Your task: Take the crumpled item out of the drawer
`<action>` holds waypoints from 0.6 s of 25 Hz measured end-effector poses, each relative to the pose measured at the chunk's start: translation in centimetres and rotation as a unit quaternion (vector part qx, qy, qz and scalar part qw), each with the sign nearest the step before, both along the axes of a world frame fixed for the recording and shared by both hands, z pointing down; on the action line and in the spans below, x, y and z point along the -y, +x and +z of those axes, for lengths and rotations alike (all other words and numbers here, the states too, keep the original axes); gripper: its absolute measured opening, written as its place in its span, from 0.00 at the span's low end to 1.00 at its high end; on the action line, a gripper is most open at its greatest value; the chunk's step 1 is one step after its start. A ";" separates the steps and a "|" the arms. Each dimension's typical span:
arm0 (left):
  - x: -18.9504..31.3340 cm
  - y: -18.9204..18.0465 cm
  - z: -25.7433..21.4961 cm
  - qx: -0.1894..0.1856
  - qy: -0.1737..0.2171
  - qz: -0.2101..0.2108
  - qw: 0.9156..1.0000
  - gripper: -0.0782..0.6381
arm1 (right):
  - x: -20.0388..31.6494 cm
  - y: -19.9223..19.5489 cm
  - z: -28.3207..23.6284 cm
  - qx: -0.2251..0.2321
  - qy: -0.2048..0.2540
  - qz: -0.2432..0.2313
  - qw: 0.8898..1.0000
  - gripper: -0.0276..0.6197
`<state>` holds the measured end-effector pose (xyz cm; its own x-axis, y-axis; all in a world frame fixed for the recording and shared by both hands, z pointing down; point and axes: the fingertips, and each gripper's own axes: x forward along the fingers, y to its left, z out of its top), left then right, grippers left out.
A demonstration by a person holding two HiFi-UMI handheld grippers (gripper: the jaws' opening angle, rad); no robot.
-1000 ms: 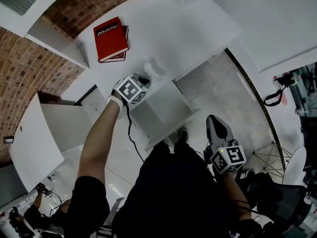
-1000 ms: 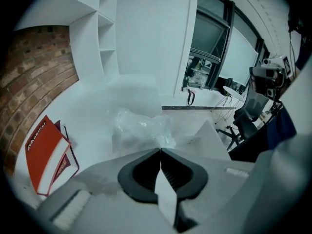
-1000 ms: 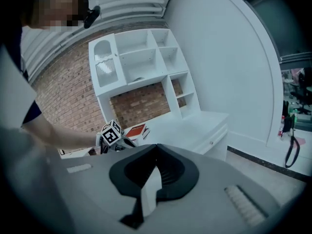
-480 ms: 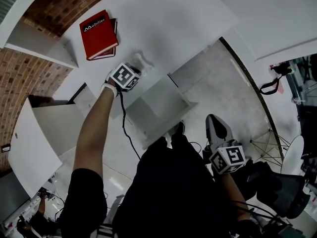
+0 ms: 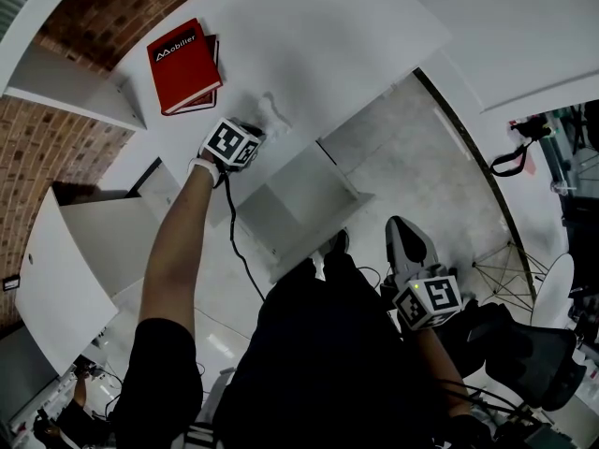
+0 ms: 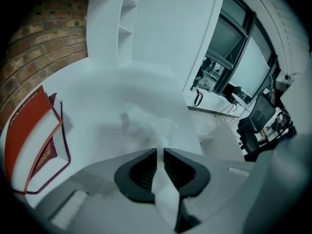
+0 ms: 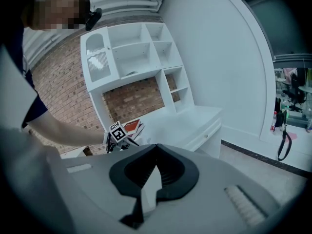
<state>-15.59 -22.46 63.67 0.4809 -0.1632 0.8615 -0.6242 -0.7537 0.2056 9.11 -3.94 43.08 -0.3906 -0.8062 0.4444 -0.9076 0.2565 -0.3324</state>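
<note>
Where the white desk top (image 5: 328,54) ran smooth and matt below a rough brick wall (image 5: 56,148), the crumpled plastic film (image 6: 146,123) lay on it, out of the open drawer (image 5: 304,195). The drawer was a shallow white box pulled out under the desk's front edge. The film was a translucent, wrinkled lump of no regular shape, pale against the pale surface. The left gripper (image 6: 161,151) reached over the desk at the end of a bare arm. Its dark ribbed jaws were drawn almost together and pinched a thin edge of the film at their tips, while the rest of it rested on the desk just beyond them. Off to the gripper's left, apart from the film, a red hardback book (image 5: 184,65) lay flat with a darker cover showing beneath it. A white shelf unit (image 7: 131,52) with square open compartments stood on the desk against the brick. Plain white walls closed the room on one side and dark-framed windows (image 6: 234,48) on another. The right gripper (image 7: 156,150) was held low beside the person's body, above a grey speckled floor (image 5: 412,157), its jaws met at the tips with nothing between them
</note>
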 end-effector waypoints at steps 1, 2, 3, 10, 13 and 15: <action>0.1 -0.1 -0.1 -0.001 0.005 -0.004 1.000 0.18 | 0.0 -0.1 0.0 0.001 0.000 -0.001 1.000 0.05; 0.3 -0.2 -0.3 -0.003 0.010 -0.009 1.000 0.19 | 0.0 -0.1 0.0 0.002 0.001 -0.002 1.000 0.05; 0.4 -0.3 -0.6 -0.006 0.016 -0.015 1.000 0.21 | 0.0 -0.2 0.0 0.003 0.001 -0.003 1.000 0.05; 0.8 -1.1 -2.8 -0.009 0.062 -0.051 0.997 0.26 | -0.5 -0.4 -0.6 0.007 0.012 -0.013 1.000 0.05; 0.6 -1.3 -4.2 -0.009 0.085 -0.060 0.994 0.26 | -0.8 -0.4 -0.6 0.009 0.014 -0.020 1.000 0.05; 0.3 -1.2 -5.6 -0.011 0.104 -0.062 0.993 0.26 | -0.7 -0.6 -0.8 0.012 0.021 -0.027 0.999 0.05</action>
<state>-16.78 -22.79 58.06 0.4645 -0.3951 0.7926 -0.7114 -0.6995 0.0681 8.53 -3.23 42.28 -0.4449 -0.8014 0.3998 -0.8836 0.3198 -0.3422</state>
